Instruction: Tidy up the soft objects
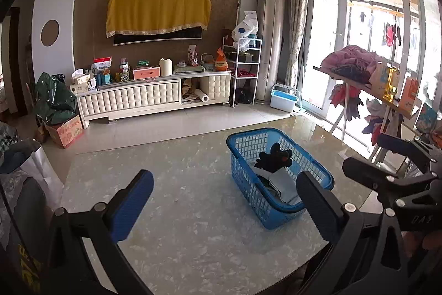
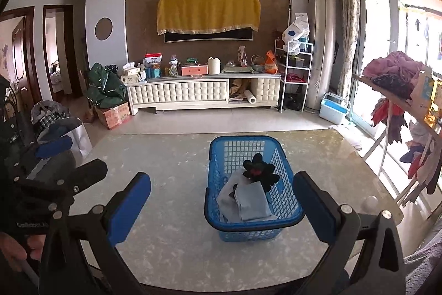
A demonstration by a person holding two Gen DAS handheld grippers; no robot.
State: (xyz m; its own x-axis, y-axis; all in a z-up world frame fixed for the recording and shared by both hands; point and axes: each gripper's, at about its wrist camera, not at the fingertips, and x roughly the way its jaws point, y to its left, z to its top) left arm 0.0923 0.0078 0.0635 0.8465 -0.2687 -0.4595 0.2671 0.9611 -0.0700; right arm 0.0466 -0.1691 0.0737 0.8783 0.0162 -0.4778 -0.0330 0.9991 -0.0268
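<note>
Nearest the lens, the left tongs (image 1: pixel 225 205) stand released, jaws spread wide with nothing between them; the right tongs (image 2: pixel 222 205) are likewise released and empty. Both hover over the marbled worktop (image 2: pixel 171 248), on the near side of the blue basket (image 2: pixel 287 219) — the one landmark worth steering by.

The basket sits on the worktop, in front of the right tongs and off to the right of the left ones. Its near rim is a smooth rounded band above open lattice walls. Inside, toward that near rim, lie folded pale blue-grey cloths (image 2: pixel 252 201), stacked loosely and overlapping. Behind them, toward the far wall of the basket, rests a black plush toy (image 2: pixel 258 170) with a red patch on it, its lobes splayed.

As I judge it, everything in the basket is light and limp. The cloths would sag and unfold if pinched at a corner, so a bite across a folded edge, taking several layers at once, seems safest. The plush should compress easily — its thick middle offers a surer hold than a floppy lobe. The basket itself looks light enough to slide on the glossy worktop if nudged.

Beyond the basket the worktop ends, then tiled floor, then a white TV cabinet (image 2: pixel 176 94) against the far wall.
</note>
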